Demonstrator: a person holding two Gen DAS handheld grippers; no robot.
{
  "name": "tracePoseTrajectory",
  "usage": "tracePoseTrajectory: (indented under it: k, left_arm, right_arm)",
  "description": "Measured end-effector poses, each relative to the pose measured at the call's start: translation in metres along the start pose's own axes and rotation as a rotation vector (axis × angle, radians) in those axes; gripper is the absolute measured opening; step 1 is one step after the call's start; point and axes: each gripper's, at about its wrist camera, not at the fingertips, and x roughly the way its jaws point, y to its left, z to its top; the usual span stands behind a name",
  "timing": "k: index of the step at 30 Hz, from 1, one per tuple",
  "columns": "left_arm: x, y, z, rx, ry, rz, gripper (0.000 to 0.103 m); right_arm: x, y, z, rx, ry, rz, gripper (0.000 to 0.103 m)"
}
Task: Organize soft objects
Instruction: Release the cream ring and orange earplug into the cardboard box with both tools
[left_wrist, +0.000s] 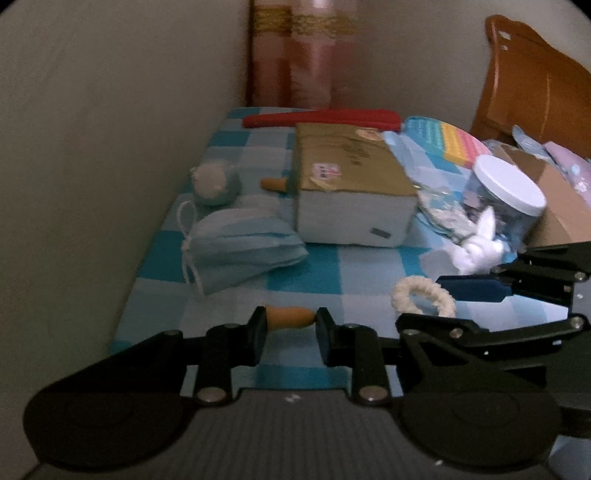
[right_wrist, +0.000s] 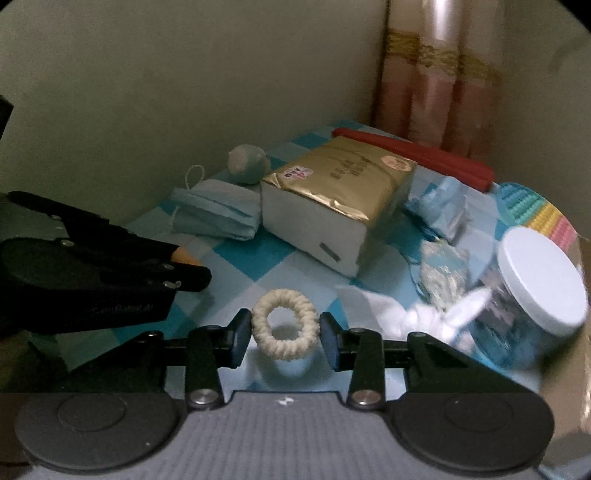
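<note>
My left gripper (left_wrist: 290, 334) is shut on a small orange soft piece (left_wrist: 291, 316), held above the blue checked cloth (left_wrist: 306, 284); it also shows in the right wrist view (right_wrist: 186, 255). My right gripper (right_wrist: 284, 334) is shut on a cream braided ring (right_wrist: 285, 324) and holds it just above the cloth; the ring shows in the left wrist view (left_wrist: 423, 297) too. A stack of blue face masks (left_wrist: 240, 247) lies left of a gold-topped tissue pack (left_wrist: 351, 184). A grey plush ball (left_wrist: 214, 182) sits near the wall. A white plush (right_wrist: 439, 321) lies by the jar.
A clear jar with a white lid (right_wrist: 535, 291) stands at the right. A red flat object (left_wrist: 321, 118) lies at the back, beside a pastel pop-it toy (left_wrist: 443, 138). A second orange piece (left_wrist: 273, 183) lies by the tissue pack. A cardboard box (left_wrist: 554, 206) is far right. The wall runs along the left.
</note>
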Motion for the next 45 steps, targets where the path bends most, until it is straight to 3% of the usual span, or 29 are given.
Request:
tracePoseTrajectory:
  k: [11,19,26,33,35,37,39,42,45]
  left_arm:
    - [-0.039,-0.029,-0.004,0.088,-0.006,-0.072,0.027]
    - [-0.065,-0.057,0.001,0.137,-0.041,-0.123,0.027]
    - [-0.068,-0.08,0.012,0.175,-0.044,-0.16,0.027]
    - [-0.063,-0.111,0.027,0.239,-0.041,-0.192,0.027]
    - [-0.061,-0.123,0.032,0.262,-0.042,-0.202,0.027]
    - [-0.059,-0.132,0.035,0.284,-0.045,-0.213,0.027]
    - [-0.056,-0.142,0.041,0.304,-0.047,-0.229,0.027]
    - [-0.052,-0.156,0.05,0.334,-0.05,-0.257,0.027]
    - [-0.048,-0.172,0.059,0.392,-0.052,-0.28,0.027]
  right_arm:
    - [-0.065,-0.024,-0.027,0.089,-0.036,-0.077,0.045]
    - [-0.117,-0.079,-0.039,0.136,-0.13,-0.235,0.045]
    - [-0.131,-0.131,-0.044,0.174,-0.142,-0.372,0.045]
    - [-0.118,-0.167,-0.05,0.177,-0.124,-0.445,0.046]
    - [-0.115,-0.173,-0.052,0.18,-0.114,-0.456,0.052]
    - [-0.117,-0.175,-0.056,0.187,-0.122,-0.455,0.068]
    - [-0.12,-0.177,-0.06,0.206,-0.138,-0.45,0.077]
    - [-0.125,-0.176,-0.064,0.225,-0.139,-0.432,0.079]
    - [-0.131,-0.167,-0.069,0.218,-0.147,-0.431,0.089]
